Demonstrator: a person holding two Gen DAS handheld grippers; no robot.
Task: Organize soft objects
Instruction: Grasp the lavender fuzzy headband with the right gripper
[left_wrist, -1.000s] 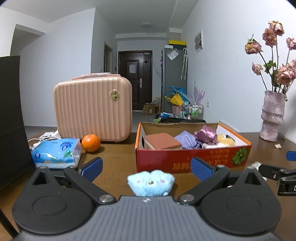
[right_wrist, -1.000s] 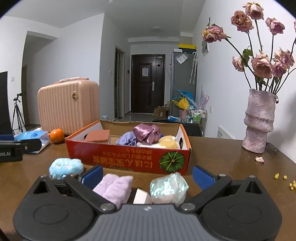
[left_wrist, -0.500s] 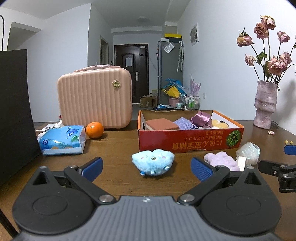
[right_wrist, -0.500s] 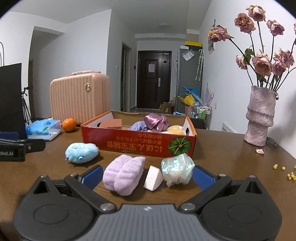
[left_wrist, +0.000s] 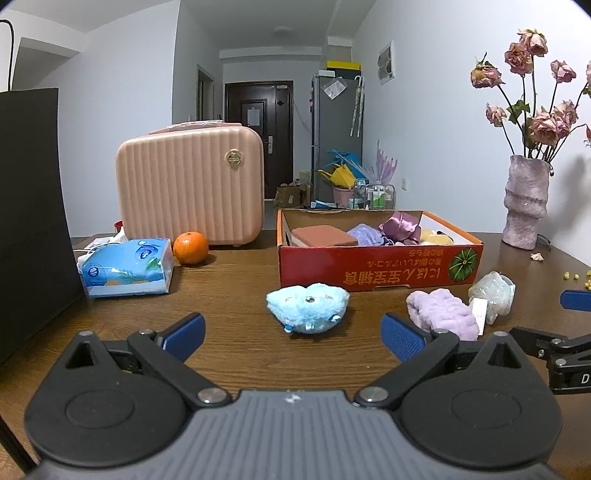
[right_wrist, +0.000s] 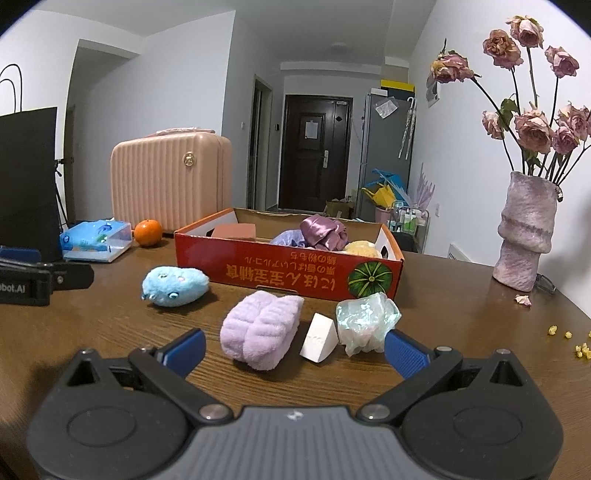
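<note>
- Currently, in the left wrist view, the left claw stands wide open and empty above the bench. The blue plush toy lies just ahead between its fingers, apart from the red box behind it. The plush looks light and squashy; I would pinch it across its middle, where the pile is thickest.
- Further right in that view lie the lilac fuzzy roll and the crinkly iridescent bundle.
- From the right wrist view, the right claw is likewise spread and holds nothing. The lilac fuzzy roll, a white wedge sponge and the crinkly iridescent bundle sit close together before it, just in front of the red box.
- The roll should compress easily, so a grip across its short side seems best; the bundle may be slippery.
</note>
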